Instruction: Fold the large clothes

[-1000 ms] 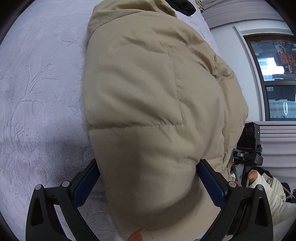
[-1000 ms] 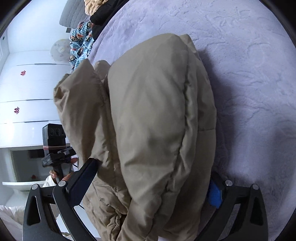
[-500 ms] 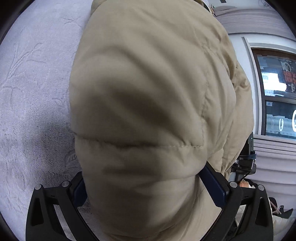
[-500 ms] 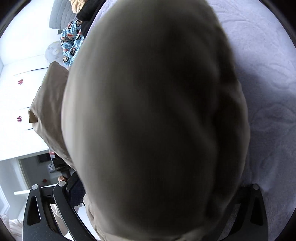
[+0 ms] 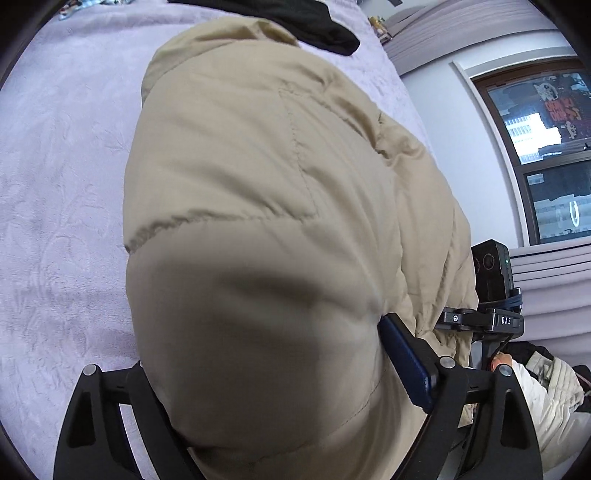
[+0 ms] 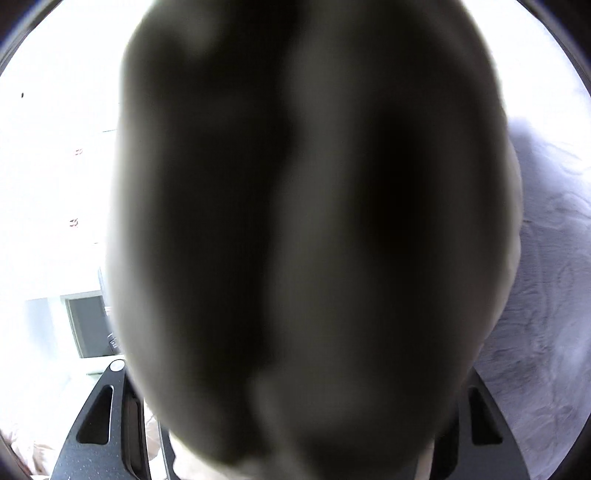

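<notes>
A beige puffer jacket (image 5: 266,221) lies bunched on the lilac bedspread (image 5: 62,184). A thick fold of it fills my left gripper (image 5: 266,369); the jaws stand wide around the padding, with the right blue pad (image 5: 406,362) pressed against it. In the right wrist view the jacket (image 6: 303,240) sits right against the lens, dark and blurred, and hides the right gripper's (image 6: 295,424) fingertips. Only its black finger bases show at the bottom corners. The other gripper's body (image 5: 491,295) shows beyond the jacket in the left wrist view.
A black garment (image 5: 314,29) lies at the far end of the bed. A window (image 5: 546,147) and a grey wall are to the right. The bedspread (image 6: 546,295) shows at the right of the right wrist view, a white wall at its left.
The jacket has come up against the right camera and now blocks it almost wholly. In the left view the jacket has dropped back a little, showing the black garment again.
</notes>
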`<state>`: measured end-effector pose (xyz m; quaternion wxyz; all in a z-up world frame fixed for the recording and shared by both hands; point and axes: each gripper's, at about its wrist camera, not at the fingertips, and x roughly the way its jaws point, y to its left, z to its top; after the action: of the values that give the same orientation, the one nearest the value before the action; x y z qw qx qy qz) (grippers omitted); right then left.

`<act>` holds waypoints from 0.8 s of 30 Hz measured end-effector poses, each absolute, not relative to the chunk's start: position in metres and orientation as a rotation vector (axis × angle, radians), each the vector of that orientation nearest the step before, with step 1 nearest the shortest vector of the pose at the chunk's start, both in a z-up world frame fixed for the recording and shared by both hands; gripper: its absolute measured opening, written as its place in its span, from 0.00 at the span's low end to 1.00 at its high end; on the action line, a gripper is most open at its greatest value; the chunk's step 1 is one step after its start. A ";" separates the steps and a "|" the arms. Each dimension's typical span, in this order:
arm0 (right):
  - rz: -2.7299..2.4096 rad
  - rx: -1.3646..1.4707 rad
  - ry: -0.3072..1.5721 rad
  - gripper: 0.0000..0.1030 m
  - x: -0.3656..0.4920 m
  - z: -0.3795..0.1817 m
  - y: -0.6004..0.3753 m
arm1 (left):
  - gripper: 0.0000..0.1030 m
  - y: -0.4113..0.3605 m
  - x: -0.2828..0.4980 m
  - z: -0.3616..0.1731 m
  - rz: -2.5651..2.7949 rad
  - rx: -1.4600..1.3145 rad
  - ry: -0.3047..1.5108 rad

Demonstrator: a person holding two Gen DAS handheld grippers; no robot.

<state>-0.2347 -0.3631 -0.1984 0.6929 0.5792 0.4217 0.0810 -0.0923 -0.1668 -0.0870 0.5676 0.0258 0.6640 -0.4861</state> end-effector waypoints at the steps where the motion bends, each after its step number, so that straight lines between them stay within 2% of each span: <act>1: 0.185 1.284 0.937 0.63 -0.233 -0.194 -0.360 | 0.89 -0.162 -0.090 -0.084 -1.141 0.054 1.552; 9: 0.207 1.216 0.909 0.63 -0.196 -0.173 -0.305 | 0.89 -0.107 -0.052 -0.062 -1.149 0.032 1.503; 13: 0.201 1.208 0.881 0.63 -0.163 -0.169 -0.264 | 0.89 -0.061 -0.008 -0.057 -1.137 0.036 1.480; 24: 0.269 1.178 0.924 0.63 -0.025 -0.197 -0.153 | 0.89 0.075 0.123 -0.071 -0.951 0.056 1.443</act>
<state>-0.0252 -0.1531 -0.1969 0.7243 0.5340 0.4188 0.1220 0.1227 0.0748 -0.0706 0.6488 0.0245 0.6351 -0.4184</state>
